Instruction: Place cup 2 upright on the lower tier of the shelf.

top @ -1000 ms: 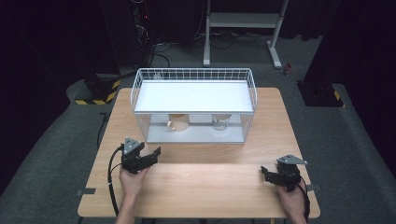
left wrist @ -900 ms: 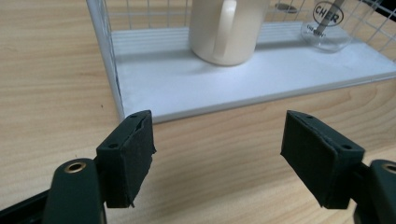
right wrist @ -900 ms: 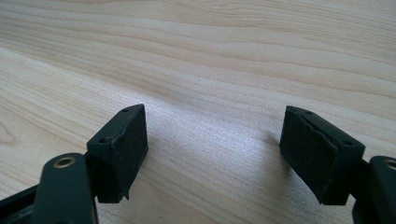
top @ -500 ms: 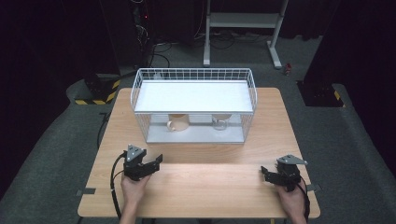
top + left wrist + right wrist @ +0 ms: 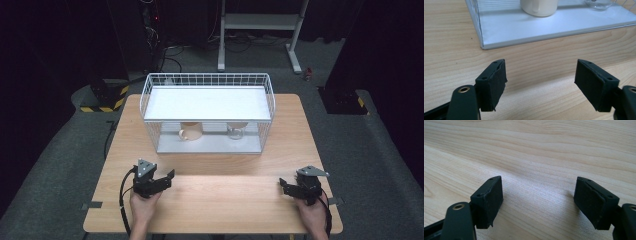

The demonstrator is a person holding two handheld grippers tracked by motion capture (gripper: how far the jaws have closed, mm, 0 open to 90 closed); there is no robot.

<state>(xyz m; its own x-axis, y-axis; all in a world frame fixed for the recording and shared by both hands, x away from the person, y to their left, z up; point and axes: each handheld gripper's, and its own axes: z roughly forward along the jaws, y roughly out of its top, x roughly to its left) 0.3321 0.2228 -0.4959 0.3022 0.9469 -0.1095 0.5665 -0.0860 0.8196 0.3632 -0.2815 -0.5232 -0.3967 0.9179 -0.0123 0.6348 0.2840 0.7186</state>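
Our left gripper [image 5: 167,179] and right gripper [image 5: 285,185] rest near the desk's [image 5: 220,200] front edge, fingers apart and empty. The mug [image 5: 190,131] stands under the wire rack's [image 5: 207,80] shelf; we should reach in low, level, handle-side.

Beyond the wooden table [image 5: 225,200], a white metal stand [image 5: 260,22] rises from the grey floor [image 5: 380,150]. A black base with yellow-and-black hazard stripes [image 5: 102,97] sits at the table's far left corner, and dark cables [image 5: 170,55] trail nearby.
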